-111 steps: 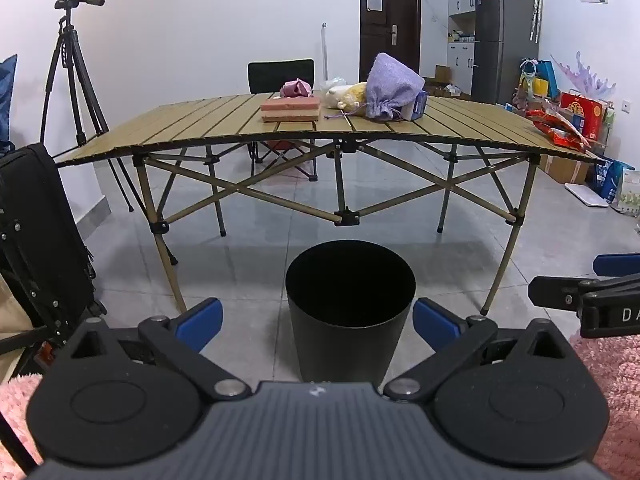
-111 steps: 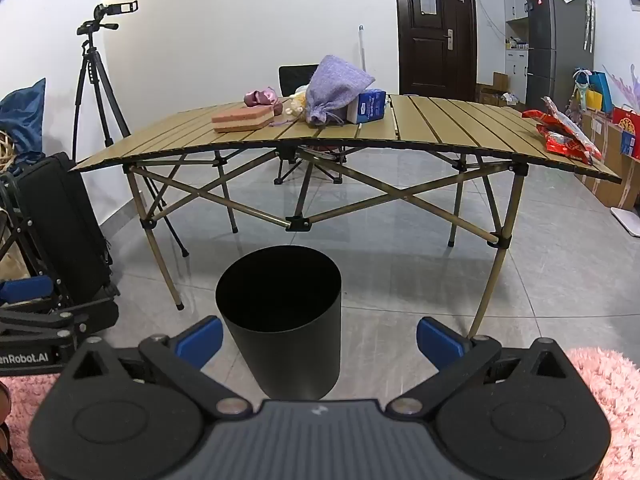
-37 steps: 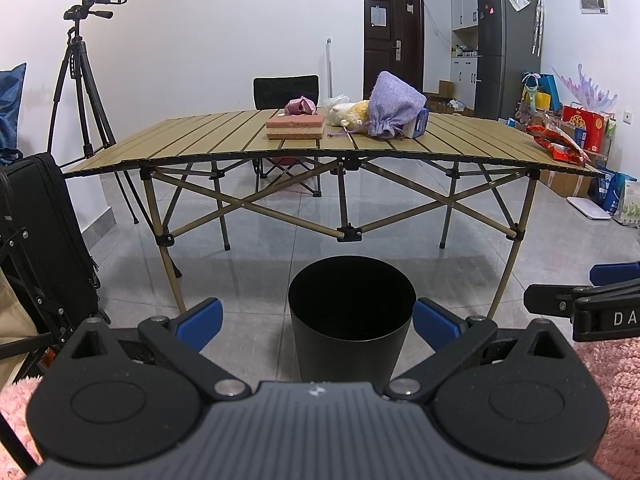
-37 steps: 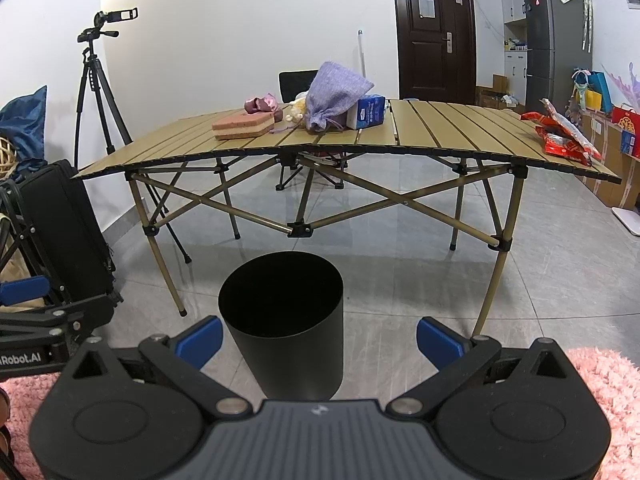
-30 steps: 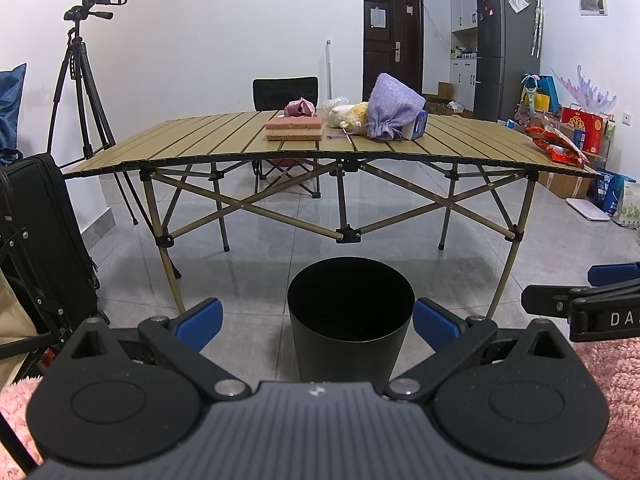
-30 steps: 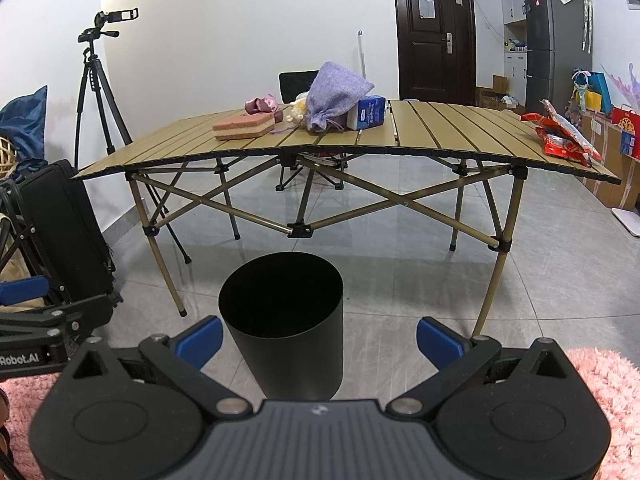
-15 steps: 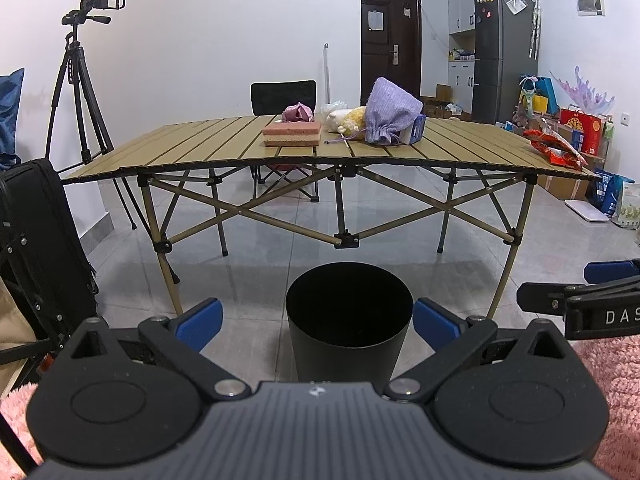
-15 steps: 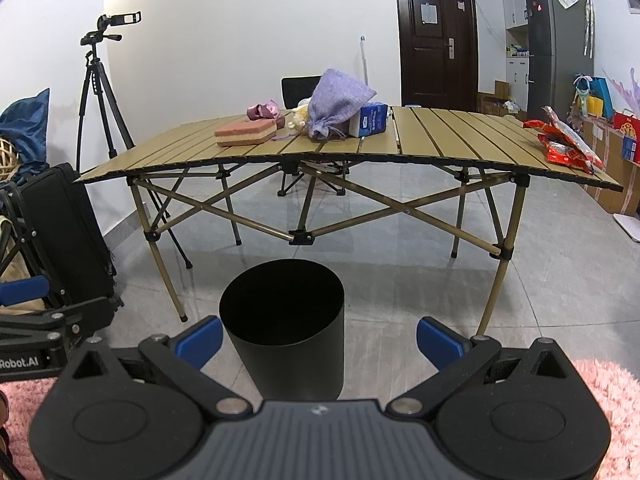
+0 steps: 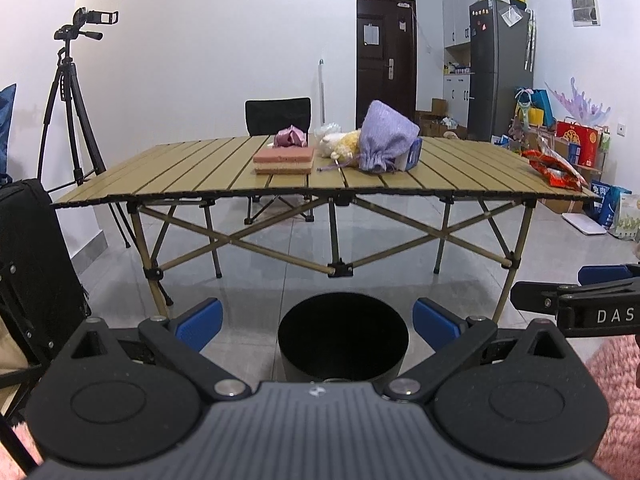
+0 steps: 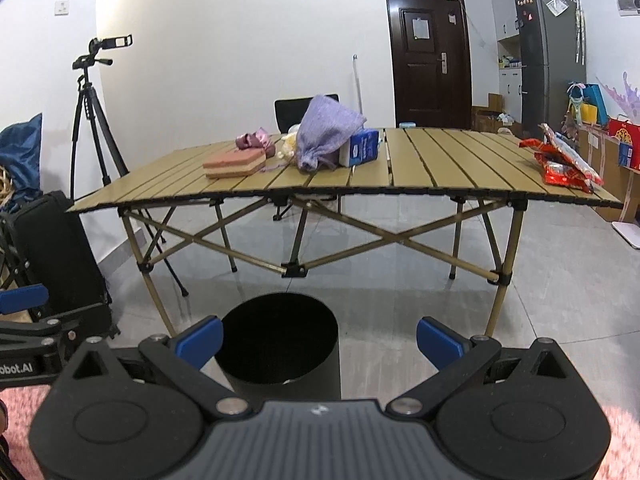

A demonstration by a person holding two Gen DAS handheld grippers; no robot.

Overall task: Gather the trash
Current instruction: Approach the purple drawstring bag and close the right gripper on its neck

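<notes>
Right now both tools hang low with fingers spread apart and nothing between them, the left tool (image 9: 316, 322) and the right tool (image 10: 318, 338) side by side above a black bin (image 9: 343, 338) standing on the tiled floor in front of the table (image 9: 200, 176). Further out on the table, red snack wrappers (image 10: 564, 166) lie at its right end, well apart from a purple pouch (image 10: 326, 138), a blue tissue pack (image 10: 360, 148) touching it, and a pink block (image 10: 234, 164) near the middle.
</notes>
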